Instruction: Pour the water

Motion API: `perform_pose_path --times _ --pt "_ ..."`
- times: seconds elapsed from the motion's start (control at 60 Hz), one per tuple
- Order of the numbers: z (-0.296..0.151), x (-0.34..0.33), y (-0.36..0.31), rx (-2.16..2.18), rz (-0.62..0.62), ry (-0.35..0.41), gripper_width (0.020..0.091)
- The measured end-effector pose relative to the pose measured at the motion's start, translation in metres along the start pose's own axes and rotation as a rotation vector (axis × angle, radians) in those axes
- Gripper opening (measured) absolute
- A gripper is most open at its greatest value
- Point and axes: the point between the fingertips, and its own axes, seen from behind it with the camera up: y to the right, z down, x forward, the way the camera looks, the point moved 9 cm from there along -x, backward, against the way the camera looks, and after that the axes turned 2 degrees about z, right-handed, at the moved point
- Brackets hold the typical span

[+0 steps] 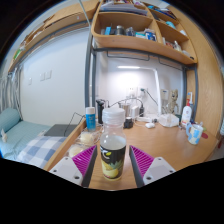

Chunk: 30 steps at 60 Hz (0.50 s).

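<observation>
A clear plastic bottle (113, 148) with a white cap and a yellow-and-black label stands upright on the wooden desk (165, 145). It is between the fingers of my gripper (113, 152). The magenta pads (85, 157) flank it on both sides, with a narrow strip of desk showing between each finger and the bottle. The gripper is open, and the bottle rests on the desk by itself.
Beyond the bottle stand a blue cup (90, 117) and some cluttered items against the back wall. To the right are a white bottle (186, 115) and a small blue cup (196, 131). Wooden shelves (135, 40) hang above. A bed with a checked sheet (35, 148) lies left.
</observation>
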Motion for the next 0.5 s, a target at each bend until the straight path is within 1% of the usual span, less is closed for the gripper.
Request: perform_pose_path --times 0.067,0.1,0.117,0.133,0.15,0.233,0.3,0.417,0.5 --pt "0.001 0.008 0.000 -0.003 -0.001 0.016 0.0630" --pt "0.000 0.011 0.000 -0.004 -0.001 0.030 0.0598" --pt "0.002 0.015 0.001 0.000 0.007 0.044 0.0558" --pt "0.002 0.016 0.002 0.001 0.013 0.050 0.0503" --pt "0.001 0.017 0.001 0.003 0.010 0.056 0.0412" --pt "0.000 0.023 -0.008 0.038 -0.063 0.088 0.0381" --pt "0.001 0.024 -0.001 0.045 -0.036 0.094 0.0343" --pt "0.001 0.032 0.004 0.025 0.020 0.060 0.0269" --pt "-0.002 0.035 0.005 0.047 0.018 0.035 0.0248"
